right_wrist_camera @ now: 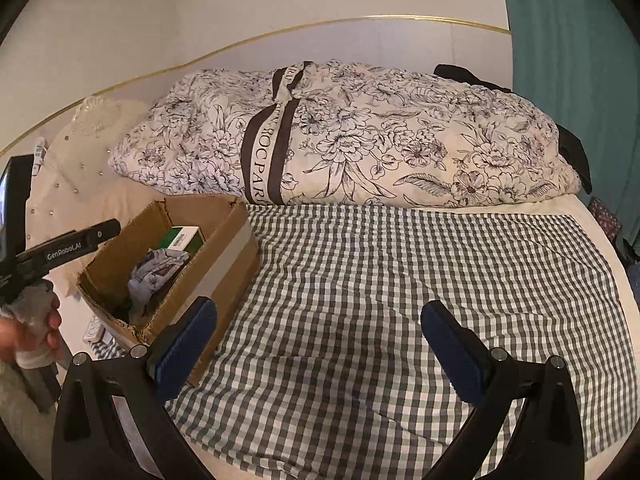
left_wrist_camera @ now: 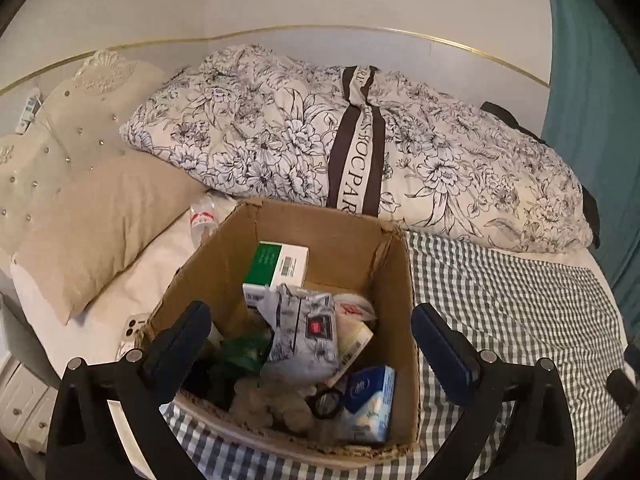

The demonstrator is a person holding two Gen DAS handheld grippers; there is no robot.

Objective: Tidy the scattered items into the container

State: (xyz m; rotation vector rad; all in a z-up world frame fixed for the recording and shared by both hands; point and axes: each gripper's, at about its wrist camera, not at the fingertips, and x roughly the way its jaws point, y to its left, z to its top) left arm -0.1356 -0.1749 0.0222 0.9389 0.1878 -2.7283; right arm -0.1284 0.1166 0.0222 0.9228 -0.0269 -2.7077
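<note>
Hovering wide and empty over the cardboard box (left_wrist_camera: pixel 304 320) at lower centre, the left gripper (left_wrist_camera: pixel 312 344) should lift clear without snagging the rim; right gripper (right_wrist_camera: pixel 320 344) gapes empty above the checked cloth (right_wrist_camera: pixel 400 280).

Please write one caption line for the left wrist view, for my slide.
Open left gripper above a cardboard box of collected items on a checked cloth.

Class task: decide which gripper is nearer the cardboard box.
Left. The left gripper hangs open directly over the cardboard box; the right gripper is open over the checked cloth beside it.
</note>
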